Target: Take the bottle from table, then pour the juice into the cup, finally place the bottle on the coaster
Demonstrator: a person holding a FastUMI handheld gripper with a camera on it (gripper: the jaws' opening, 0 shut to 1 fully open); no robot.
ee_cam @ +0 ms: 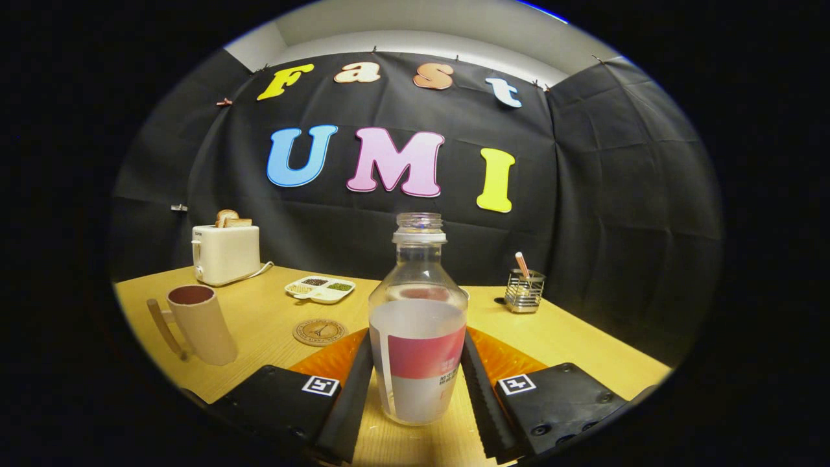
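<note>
1. Bottle (pixel 418 324): clear plastic, no cap on, upright on the wooden table (pixel 570 337). It stands right between the two fingers of the gripper (pixel 418 389). White label w/ a red band wraps the lower body; upper body and neck look see-through.
2. Fingers (pixel 355 389): black, ribbed inner faces, one on each side of bottle, set about as wide as the bottle. Both seem to lie against the label sides, but can't tell for sure if they're pressing or just touching. Bottle base looks to rest on the table.
3. Orange mat (pixel 512 357): under/behind bottle, showing on both sides past the fingers.
4. Coaster (pixel 320 332): round, brownish, flat on table, just left of bottle and a bit beyond the left finger. Nothing on it.
5. Cup (pixel 201 323): tan w/ handle, dark inside, further left of bottle than the coaster; leans in the fisheye.
6. Divided dish (pixel 321 288): white, small compartments w/ bits of food, beyond coaster, left-rear of bottle.
7. Toaster (pixel 225 254): white, bread slices sticking out the top, far left-rear of bottle, by the wall; cord trails toward the dish.
8. Wire holder (pixel 524 290): metal, w/ a stick-like item in it, right-rear of bottle, well apart.
</note>
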